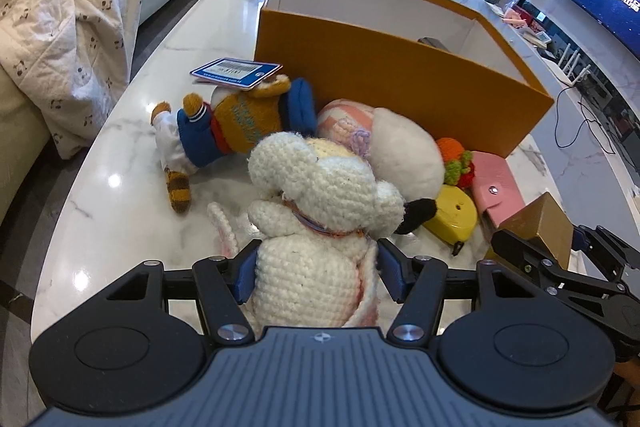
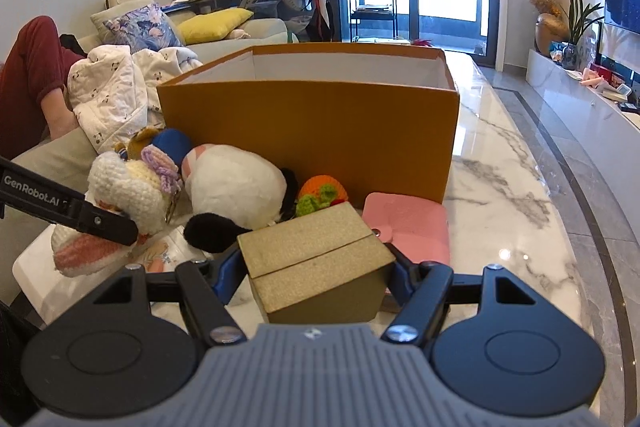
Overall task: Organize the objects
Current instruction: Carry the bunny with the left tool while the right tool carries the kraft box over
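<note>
My left gripper (image 1: pixel 316 259) is shut on the body of a white crochet doll (image 1: pixel 320 195), which is held up off the marble table (image 1: pixel 120 187). The doll (image 2: pixel 128 187) and that gripper's finger (image 2: pixel 100 223) also show at the left of the right wrist view. My right gripper (image 2: pixel 316 263) is shut on a small gold box (image 2: pixel 312 247), tilted, near the table's front. In the left wrist view the gold box (image 1: pixel 540 223) sits at the right edge. Behind the toys stands a large open orange box (image 1: pixel 400 75), white inside.
Against the orange box (image 2: pixel 312 131) lie a bear plush in blue clothes (image 1: pixel 224 123), a white and pink plush (image 1: pixel 400 147), an orange crochet piece (image 1: pixel 452 151), a yellow tape measure (image 1: pixel 452 215), a pink wallet (image 1: pixel 496 187) and a blue card (image 1: pixel 236 71). A quilt (image 1: pixel 60 27) lies on the sofa to the left.
</note>
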Available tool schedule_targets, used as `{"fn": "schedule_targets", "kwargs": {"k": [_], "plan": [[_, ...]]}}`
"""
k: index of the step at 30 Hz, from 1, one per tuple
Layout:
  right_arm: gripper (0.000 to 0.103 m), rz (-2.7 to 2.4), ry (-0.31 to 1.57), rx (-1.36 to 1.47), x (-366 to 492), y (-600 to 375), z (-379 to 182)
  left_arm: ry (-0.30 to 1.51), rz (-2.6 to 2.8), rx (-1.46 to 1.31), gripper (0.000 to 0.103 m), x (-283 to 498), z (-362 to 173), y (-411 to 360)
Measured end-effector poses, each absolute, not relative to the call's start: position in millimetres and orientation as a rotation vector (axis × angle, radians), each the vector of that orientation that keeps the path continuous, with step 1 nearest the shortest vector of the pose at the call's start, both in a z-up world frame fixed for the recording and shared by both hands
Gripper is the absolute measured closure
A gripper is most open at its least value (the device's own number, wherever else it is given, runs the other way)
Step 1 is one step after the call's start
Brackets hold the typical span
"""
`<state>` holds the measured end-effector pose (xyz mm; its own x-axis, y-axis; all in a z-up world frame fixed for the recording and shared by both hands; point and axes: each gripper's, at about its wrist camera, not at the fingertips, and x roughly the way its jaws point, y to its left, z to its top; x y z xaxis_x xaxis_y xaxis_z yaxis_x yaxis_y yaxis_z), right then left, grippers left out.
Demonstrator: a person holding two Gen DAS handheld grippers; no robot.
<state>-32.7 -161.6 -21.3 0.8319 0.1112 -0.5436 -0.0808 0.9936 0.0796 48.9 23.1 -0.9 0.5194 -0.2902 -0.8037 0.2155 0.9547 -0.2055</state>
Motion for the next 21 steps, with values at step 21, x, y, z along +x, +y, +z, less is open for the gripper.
{"fn": "schedule_targets", "kwargs": {"k": [21], "plan": [[0.031, 0.142, 0.505, 0.047, -64, -160, 4, 0.868, -0.336, -0.053, 0.033, 20, 38, 10]]}}
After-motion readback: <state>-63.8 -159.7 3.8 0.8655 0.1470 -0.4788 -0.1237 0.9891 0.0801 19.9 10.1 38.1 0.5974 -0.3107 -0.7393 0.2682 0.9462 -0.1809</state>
